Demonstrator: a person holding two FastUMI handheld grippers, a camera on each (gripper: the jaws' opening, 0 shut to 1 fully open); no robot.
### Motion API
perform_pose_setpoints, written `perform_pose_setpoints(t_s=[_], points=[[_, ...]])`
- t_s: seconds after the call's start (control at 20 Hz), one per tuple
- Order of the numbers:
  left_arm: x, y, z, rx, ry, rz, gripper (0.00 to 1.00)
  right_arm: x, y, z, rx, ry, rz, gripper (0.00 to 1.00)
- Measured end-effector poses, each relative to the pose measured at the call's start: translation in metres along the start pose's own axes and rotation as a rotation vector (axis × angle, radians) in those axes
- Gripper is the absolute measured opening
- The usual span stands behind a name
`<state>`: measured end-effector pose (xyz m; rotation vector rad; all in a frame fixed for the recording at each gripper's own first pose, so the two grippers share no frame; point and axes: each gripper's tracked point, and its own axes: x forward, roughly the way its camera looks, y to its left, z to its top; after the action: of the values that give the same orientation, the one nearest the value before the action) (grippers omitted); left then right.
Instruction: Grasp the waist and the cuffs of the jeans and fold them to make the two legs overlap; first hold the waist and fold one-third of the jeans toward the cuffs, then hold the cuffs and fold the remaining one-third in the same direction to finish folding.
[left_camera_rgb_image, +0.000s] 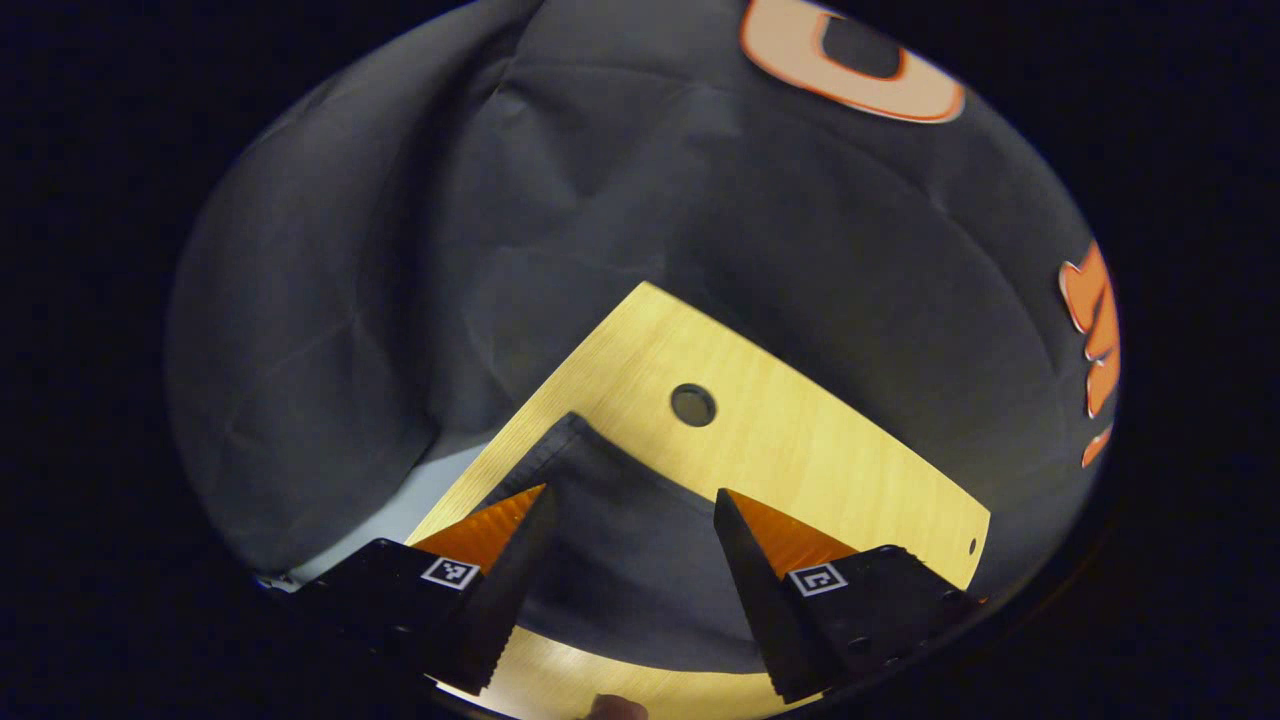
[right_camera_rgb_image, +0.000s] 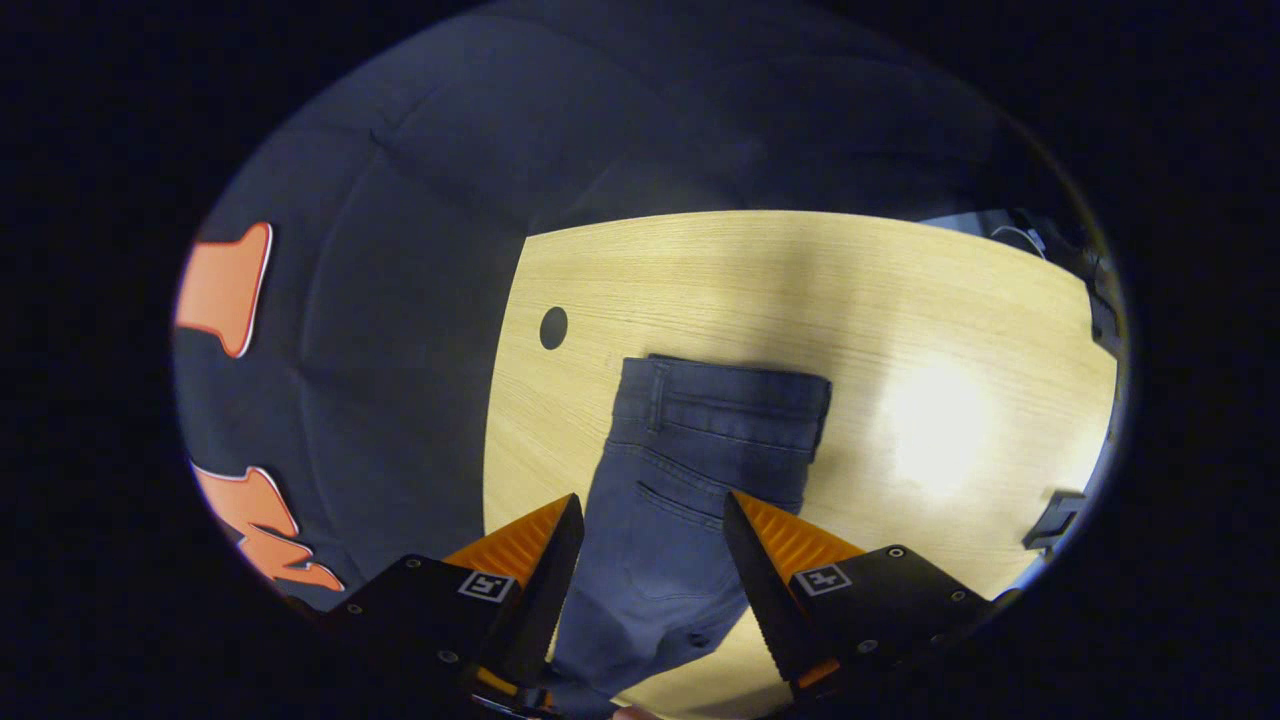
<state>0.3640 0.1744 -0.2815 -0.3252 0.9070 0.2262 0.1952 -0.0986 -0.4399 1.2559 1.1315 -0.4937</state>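
1. The jeans (right_camera_rgb_image: 690, 470) lie flat on the wooden table (right_camera_rgb_image: 900, 290), and in my right gripper view the waistband end is the far end, the cloth running back toward me between my fingers. They look narrow, so I judge the two legs already lie one over the other.
2. In my left gripper view a dark corner of the jeans (left_camera_rgb_image: 620, 530) rests on the table (left_camera_rgb_image: 800, 440), its point aimed at the small round hole (left_camera_rgb_image: 693, 405) in the board. I cannot tell whether this corner is the waist or the cuffs.
3. My right gripper (right_camera_rgb_image: 650, 555) has its fingers spread apart above the denim, clamped on nothing.
4. My left gripper (left_camera_rgb_image: 630, 545) is likewise spread wide over that corner, holding nothing.
5. I judge the step in hand is the first third-fold: no cloth is gripped yet.
6. Next I need both grippers down on the waist's two corners, pinching both layers, then carried toward the cuffs.
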Motion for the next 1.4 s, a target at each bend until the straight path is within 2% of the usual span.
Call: perform_pose_setpoints(t_s=[0.1,0.25,0.35,0.7,0.8,1.0,1.05,1.1,1.2,1.25,1.4], points=[[-0.027,-0.018,0.005,0.055,-0.087,-0.036,0.97,0.001,-0.010,0.001,-0.059,-0.019,-0.033,0.89],[-0.069,-0.052,0.021,0.064,-0.258,-0.101,0.97,0.003,-0.033,0.003,-0.151,-0.047,-0.103,0.94],[-0.104,-0.069,0.026,0.105,-0.358,-0.117,0.97,0.005,-0.048,0.003,-0.208,-0.053,-0.148,0.95],[-0.211,-0.121,0.014,0.263,-0.661,-0.142,0.97,0.031,-0.059,0.010,-0.333,-0.084,-0.166,0.96],[-0.233,-0.136,0.007,0.296,-0.710,-0.129,0.96,0.039,-0.056,0.014,-0.338,-0.103,-0.156,0.96],[-0.258,-0.159,-0.024,0.300,-0.711,-0.160,0.96,0.059,-0.069,0.005,-0.370,-0.087,-0.202,0.96],[-0.261,-0.165,-0.033,0.309,-0.707,-0.157,0.96,0.060,-0.066,0.010,-0.372,-0.130,-0.195,0.96],[-0.260,-0.168,-0.041,0.319,-0.702,-0.154,0.96,0.064,-0.067,0.008,-0.376,-0.116,-0.192,0.95],[-0.258,-0.175,-0.061,0.349,-0.668,-0.140,0.96,0.063,-0.070,0.009,-0.398,-0.118,-0.176,0.89],[-0.258,-0.179,-0.073,0.363,-0.653,-0.142,0.96,0.064,-0.063,0.008,-0.392,-0.129,-0.136,0.83],[-0.263,-0.194,-0.093,0.367,-0.628,-0.152,0.96,0.071,-0.059,0.003,-0.326,-0.145,-0.092,0.41]])
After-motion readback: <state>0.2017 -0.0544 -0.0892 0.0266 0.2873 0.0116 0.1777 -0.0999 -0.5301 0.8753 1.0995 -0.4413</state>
